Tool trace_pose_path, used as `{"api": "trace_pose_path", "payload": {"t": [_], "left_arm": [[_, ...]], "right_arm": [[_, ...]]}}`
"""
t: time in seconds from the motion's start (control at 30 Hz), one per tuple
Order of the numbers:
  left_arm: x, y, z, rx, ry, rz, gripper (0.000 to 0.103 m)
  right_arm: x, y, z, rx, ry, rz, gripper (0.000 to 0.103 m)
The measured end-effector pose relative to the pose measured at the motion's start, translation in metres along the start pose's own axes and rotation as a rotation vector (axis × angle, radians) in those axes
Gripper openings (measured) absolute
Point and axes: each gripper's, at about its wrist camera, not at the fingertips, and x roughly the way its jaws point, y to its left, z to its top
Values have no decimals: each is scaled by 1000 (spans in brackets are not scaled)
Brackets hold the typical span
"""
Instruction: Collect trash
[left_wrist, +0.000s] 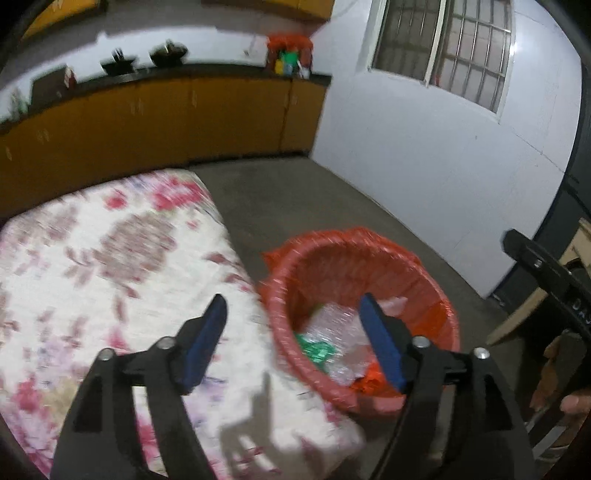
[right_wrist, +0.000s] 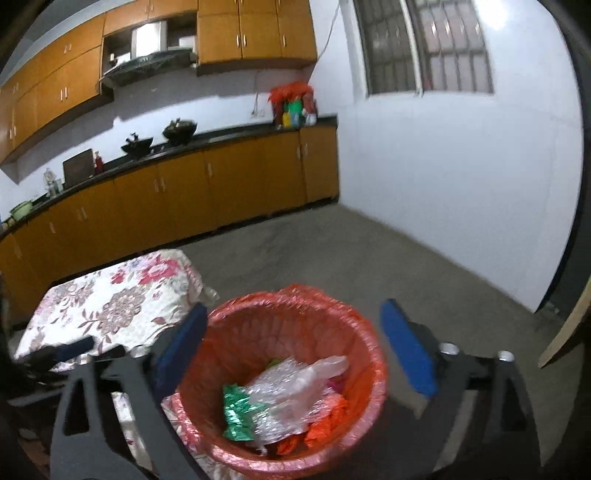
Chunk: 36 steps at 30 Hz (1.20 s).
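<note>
Both grippers spread wide, nothing between the blue pads. Left gripper (left_wrist: 293, 334) hangs over the edge where the floral-covered table (left_wrist: 92, 258) meets the red bin (left_wrist: 443, 314); one pad over the cloth, the other over the bin mouth. Right gripper (right_wrist: 295, 347) sits above the bin (right_wrist: 373, 354), pads straddling its rim. Bin is red-lined, on the floor touching the table's corner. Inside: clear plastic wrap (right_wrist: 295, 387), green foil wrapper (right_wrist: 238, 410), orange scraps (right_wrist: 328, 417).
</note>
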Motion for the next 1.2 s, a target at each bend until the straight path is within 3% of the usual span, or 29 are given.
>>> {"api": "trace_pose_path", "payload": {"t": [0.23,0.6,1.2], "left_arm": [[-66,22,-18,-15,-115,135,92],[-152,29,-59,-21,-218,338,99],[-214,25,-109,-72,-269,398,99]], "right_arm": [[-50,18,-16,-74,-121,-191,101],[-106,35,-40,-31,-109,-146,101],[-150,80,-72,-101,-88,-49,101]]}}
